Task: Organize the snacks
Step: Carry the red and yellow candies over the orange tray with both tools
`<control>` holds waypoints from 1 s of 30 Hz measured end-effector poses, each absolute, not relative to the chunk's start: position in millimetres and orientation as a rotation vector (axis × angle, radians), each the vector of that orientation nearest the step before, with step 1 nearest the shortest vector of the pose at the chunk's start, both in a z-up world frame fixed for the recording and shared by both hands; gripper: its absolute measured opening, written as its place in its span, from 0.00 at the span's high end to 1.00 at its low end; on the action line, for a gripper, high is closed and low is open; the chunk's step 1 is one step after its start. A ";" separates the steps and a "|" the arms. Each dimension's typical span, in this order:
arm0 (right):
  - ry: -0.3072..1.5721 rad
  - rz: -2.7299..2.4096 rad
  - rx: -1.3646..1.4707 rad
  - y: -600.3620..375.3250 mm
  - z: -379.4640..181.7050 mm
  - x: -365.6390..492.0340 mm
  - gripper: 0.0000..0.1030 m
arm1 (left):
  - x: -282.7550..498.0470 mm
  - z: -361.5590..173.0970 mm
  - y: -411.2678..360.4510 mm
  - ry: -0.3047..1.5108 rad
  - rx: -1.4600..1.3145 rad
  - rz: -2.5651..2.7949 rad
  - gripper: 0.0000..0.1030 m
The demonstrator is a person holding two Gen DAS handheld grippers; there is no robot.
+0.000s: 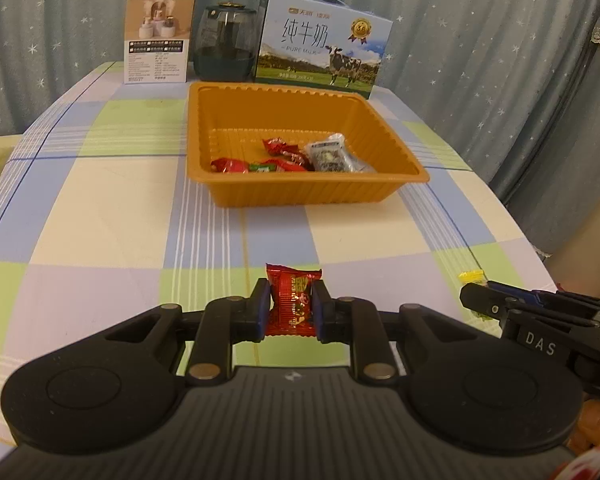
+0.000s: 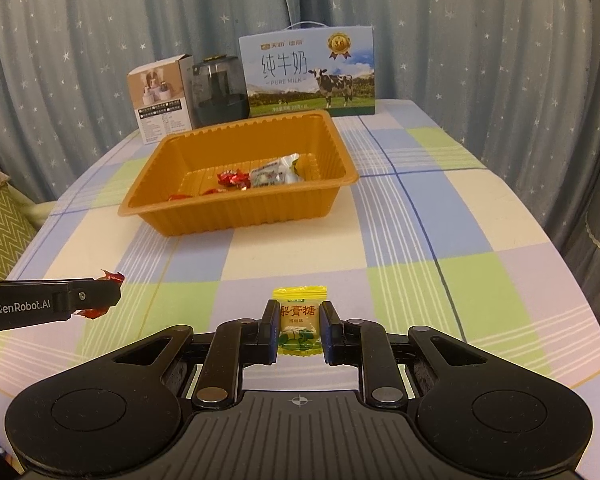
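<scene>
My left gripper (image 1: pixel 291 307) is shut on a red candy packet (image 1: pixel 294 300), held above the table's near part, short of the orange tray (image 1: pixel 300 200). My right gripper (image 2: pixel 299 325) is shut on a yellow candy packet (image 2: pixel 300 320), also near the front. The tray (image 2: pixel 240 216) holds red candies (image 1: pixel 276 148) and a silver packet (image 1: pixel 330 154). The right gripper shows at the right edge of the left wrist view (image 1: pixel 484 298); the left gripper shows at the left edge of the right wrist view (image 2: pixel 100 294).
Behind the tray stand a small white box (image 1: pixel 158 38), a dark glass jar (image 1: pixel 225 42) and a blue milk carton box (image 1: pixel 324 46). A checked tablecloth (image 1: pixel 100 208) covers the table. Starred curtains hang behind. A cushion (image 2: pixel 0 232) lies left.
</scene>
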State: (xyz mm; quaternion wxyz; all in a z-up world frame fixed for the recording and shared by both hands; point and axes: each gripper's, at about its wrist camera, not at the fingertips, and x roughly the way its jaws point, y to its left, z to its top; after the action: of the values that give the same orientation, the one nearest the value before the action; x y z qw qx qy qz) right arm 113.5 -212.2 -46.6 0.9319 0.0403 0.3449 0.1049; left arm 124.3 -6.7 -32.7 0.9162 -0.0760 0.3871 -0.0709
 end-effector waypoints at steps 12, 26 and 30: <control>0.654 0.235 0.079 -211.5 -22.9 140.6 0.80 | 152.2 -9.0 -11.5 0.748 -0.134 -0.174 0.81; 0.634 0.290 0.107 -206.3 4.6 190.1 0.80 | 190.3 9.2 -1.7 0.732 -0.170 -0.202 0.81; 0.633 0.305 0.100 -205.6 12.9 210.7 0.80 | 207.6 17.0 4.2 0.720 -0.175 -0.205 0.81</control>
State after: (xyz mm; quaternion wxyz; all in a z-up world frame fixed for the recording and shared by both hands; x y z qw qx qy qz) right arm 210.7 -205.6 12.9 0.9376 0.0491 0.3100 0.1495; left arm 207.6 4.2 17.0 0.9269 -0.0853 0.3514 -0.1001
